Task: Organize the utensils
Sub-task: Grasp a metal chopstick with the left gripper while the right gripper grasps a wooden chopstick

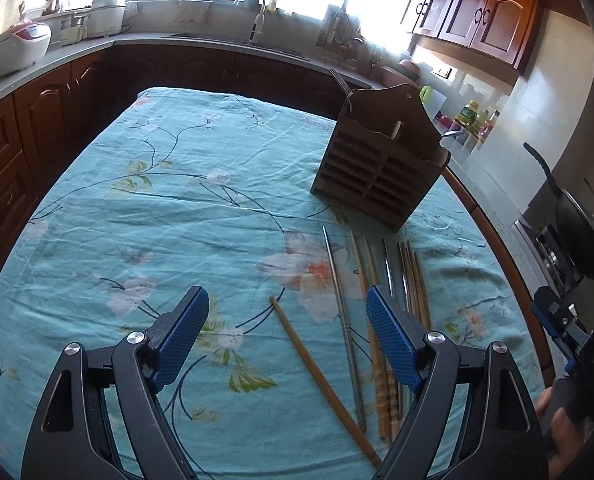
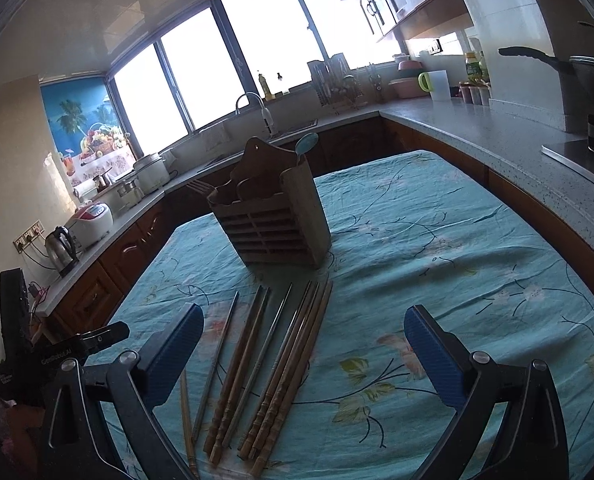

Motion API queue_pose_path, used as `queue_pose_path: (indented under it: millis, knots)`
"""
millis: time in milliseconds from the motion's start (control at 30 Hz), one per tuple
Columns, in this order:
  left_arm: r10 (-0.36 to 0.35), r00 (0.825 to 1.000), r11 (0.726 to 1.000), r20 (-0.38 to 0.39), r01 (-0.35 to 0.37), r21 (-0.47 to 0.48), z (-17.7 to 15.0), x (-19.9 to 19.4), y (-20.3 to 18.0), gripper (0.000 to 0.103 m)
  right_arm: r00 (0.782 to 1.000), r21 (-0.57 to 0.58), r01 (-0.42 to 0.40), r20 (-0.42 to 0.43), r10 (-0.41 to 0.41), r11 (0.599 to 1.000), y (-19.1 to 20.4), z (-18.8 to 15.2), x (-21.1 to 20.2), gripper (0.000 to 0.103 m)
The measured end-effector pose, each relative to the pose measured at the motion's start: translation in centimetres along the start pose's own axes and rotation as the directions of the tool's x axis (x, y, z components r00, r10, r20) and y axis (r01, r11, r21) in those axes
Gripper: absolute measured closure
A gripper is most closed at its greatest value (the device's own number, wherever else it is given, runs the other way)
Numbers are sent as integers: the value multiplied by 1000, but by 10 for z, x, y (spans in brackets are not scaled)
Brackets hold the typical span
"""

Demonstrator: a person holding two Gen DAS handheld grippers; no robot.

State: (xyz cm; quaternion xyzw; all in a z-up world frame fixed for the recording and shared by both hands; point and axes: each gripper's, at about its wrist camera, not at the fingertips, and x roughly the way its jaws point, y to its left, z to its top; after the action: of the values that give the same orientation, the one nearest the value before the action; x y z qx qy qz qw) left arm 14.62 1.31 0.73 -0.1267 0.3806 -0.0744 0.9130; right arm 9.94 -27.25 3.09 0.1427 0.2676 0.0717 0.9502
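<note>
Left wrist view was filled along its lower edge by the left gripper [image 1: 287,340], whose blue-padded fingers [image 1: 181,336] were spread wide apart with nothing held between them. Between and just beyond those fingers, at lower centre, a single bamboo chopstick [image 1: 321,376] was seen lying askew on the floral tablecloth [image 1: 157,208], set apart from the rest. Right of it a metal chopstick [image 1: 343,312] and then the main row of chopsticks [image 1: 411,276], wooden and metal mixed, were laid roughly parallel, partly hidden behind the right-hand finger. At the far right edge of the frame the right gripper [image 1: 557,320] was glimpsed.

In the right wrist view the right gripper [image 2: 303,348] was likewise shown at the bottom of the frame with its fingers [image 2: 433,360] held well apart and empty, the row of chopsticks [image 2: 277,364] lying between them and toward the lower left. Farther off, at centre frame, the slatted wooden utensil holder [image 2: 273,224] was seen standing upright on the cloth, just beyond the chopstick tips, with a blue-headed spoon [image 2: 307,144] and a fork [image 2: 201,188] already standing in it.

The chopsticks were judged to be light, stiff and thin; the metal ones were expected to be slippery and prone to roll or pivot between the pads. A hold near the middle of a stick, square across its length, was judged best, with the soft cloth allowing the fingertips to be pressed down around it. The stray bamboo stick was judged the easiest to take singly.
</note>
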Motion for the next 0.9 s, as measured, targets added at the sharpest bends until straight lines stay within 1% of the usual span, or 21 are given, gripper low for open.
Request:
queue_pose_path:
  millis: [167,267,333,400,433,467,500,533,600,633,700,767,833,900]
  knots:
    - [3,999,1000,-38,-3,-7,7,15,-2,20,1000,13,3,-26,-2,1000,-2,4,12,2]
    - [3,998,1000,-64,-3,-1,11,26,-5,20,998,20,3,-60,-1,1000,-3,7,24,3]
    - [11,997,1000,-83,-10,11,13,34,-9,20,997,25,2,-82,0,1000,-4,8,33,9]
    - [16,995,999,-102,-12,36,15,44,-15,21,993,28,9,-116,-6,1000,-4,9,44,19]
    - [22,994,999,-111,-17,48,16,49,-19,22,991,32,9,-135,-5,999,-4,8,50,22]
    - [23,993,998,-120,-16,58,18,54,-22,22,988,36,13,-155,-7,999,-5,8,56,28]
    - [19,991,998,-131,-10,68,20,59,-26,25,985,36,20,-175,-13,999,-4,7,63,34]
    - [17,990,997,-141,-6,76,22,64,-29,29,980,35,26,-197,-18,999,-4,6,71,37]
    - [17,987,996,-163,-2,91,26,76,-35,35,973,42,41,-230,-30,998,-6,5,84,52]
    - [15,985,995,-171,1,95,27,81,-37,38,969,44,48,-246,-35,998,-7,5,90,54]
    - [13,983,996,-185,4,92,31,92,-39,43,962,46,67,-268,-53,997,-10,4,102,62]
    - [10,980,996,-199,9,92,33,103,-40,47,957,51,76,-285,-58,996,-12,5,111,66]
    - [20,976,995,-215,1,100,35,113,-41,53,951,41,90,-301,-74,995,-14,5,121,69]
    - [22,973,994,-230,2,105,36,123,-42,57,944,38,100,-320,-83,994,-16,5,131,75]
